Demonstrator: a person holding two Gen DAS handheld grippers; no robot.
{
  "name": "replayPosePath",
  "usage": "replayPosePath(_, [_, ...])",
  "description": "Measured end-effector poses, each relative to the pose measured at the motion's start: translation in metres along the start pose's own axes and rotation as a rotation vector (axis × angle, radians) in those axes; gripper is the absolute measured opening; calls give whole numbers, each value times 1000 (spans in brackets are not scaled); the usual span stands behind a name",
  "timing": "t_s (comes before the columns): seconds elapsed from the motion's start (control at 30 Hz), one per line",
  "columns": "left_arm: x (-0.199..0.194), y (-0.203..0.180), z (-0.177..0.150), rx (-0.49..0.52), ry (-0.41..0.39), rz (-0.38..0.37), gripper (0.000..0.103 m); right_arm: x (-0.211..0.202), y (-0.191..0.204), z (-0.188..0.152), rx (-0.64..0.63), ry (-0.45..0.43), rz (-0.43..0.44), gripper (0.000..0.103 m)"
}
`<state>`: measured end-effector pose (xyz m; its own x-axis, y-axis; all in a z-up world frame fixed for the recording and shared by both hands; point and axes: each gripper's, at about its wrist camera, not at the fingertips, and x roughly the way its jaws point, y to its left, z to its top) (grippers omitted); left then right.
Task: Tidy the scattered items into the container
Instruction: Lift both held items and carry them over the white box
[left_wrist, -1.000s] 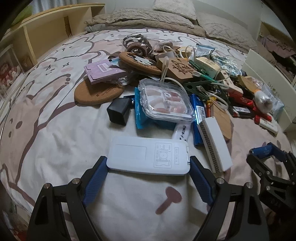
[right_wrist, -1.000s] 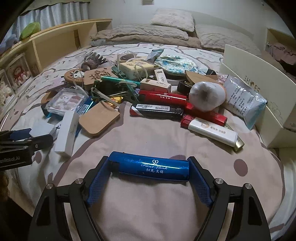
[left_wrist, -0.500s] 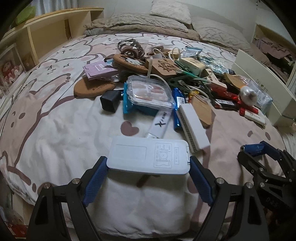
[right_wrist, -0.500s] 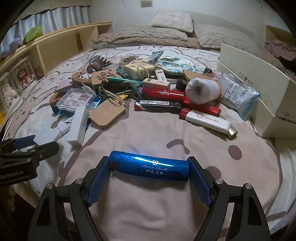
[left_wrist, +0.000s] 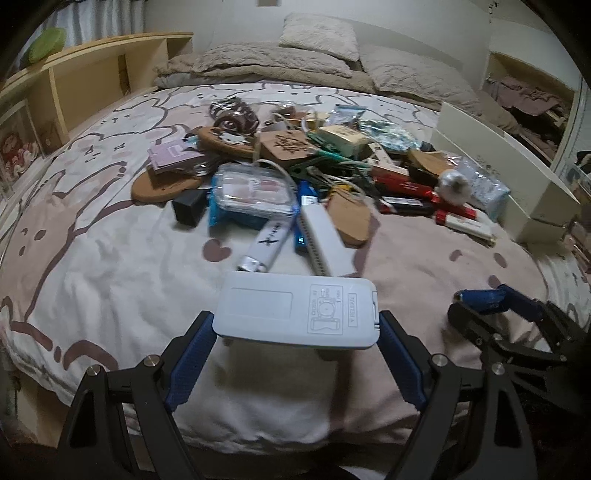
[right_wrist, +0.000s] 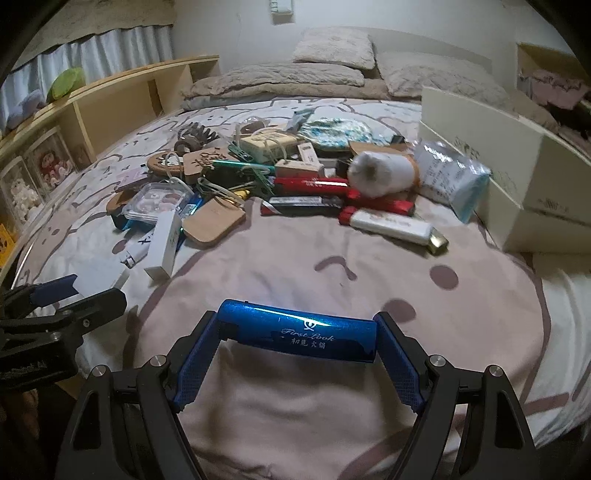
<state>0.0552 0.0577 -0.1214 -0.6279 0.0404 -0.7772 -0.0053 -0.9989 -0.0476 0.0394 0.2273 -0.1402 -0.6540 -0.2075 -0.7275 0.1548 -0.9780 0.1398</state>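
My left gripper (left_wrist: 297, 332) is shut on a flat white plastic case (left_wrist: 295, 308), held crosswise above the near edge of the bed. My right gripper (right_wrist: 297, 334) is shut on a shiny blue tube (right_wrist: 297, 332) with white lettering, also lifted off the bedspread. Each gripper shows at the edge of the other's view: the right gripper (left_wrist: 491, 302) and the left gripper (right_wrist: 55, 295). A heap of scattered items (left_wrist: 295, 173) lies mid-bed. The cream cardboard box (right_wrist: 517, 162) stands open at the right edge of the bed.
The heap holds red tubes (right_wrist: 314, 184), a white tube with a gold cap (right_wrist: 395, 227), cork coasters (right_wrist: 214, 221), a clear blister pack (left_wrist: 255, 190), a long white box (left_wrist: 325, 240) and cables. Pillows (left_wrist: 317, 33) lie at the head; a wooden shelf (right_wrist: 122, 107) runs along the left.
Both grippers have drawn back from the heap toward the foot of the bed, each keeping its item. The heap now looks smaller and farther, and more of the room shows.
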Motion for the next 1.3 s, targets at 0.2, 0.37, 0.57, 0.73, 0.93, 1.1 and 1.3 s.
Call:
replayPosePath(0.2, [-2, -17, 2, 26, -7, -17, 87, -10, -12, 0, 22, -6, 7, 83])
replayPosePath(0.37, [-7, -26, 9, 28, -26, -32, 87, -20, -21, 10, 29, -38, 12, 83])
replayPosePath(0.57, [-14, -37, 25, 15, -49, -72, 87, -28, -28, 26, 5, -75, 10, 83])
replayPosePath(0.73, [-21, -51, 42, 17, -68, -98, 87, -35, -37, 40, -7, -104, 5, 83])
replayPosePath(0.93, [-33, -70, 68, 41, -109, -129, 87, -46, -57, 58, 19, -142, 12, 83])
replayPosePath(1.1, [-40, -85, 93, 54, -138, -152, 87, -55, -71, 75, 9, -180, -12, 83])
replayPosePath(1.3, [-51, -105, 123, 72, -194, -149, 87, -68, -89, 98, -2, -222, -33, 83])
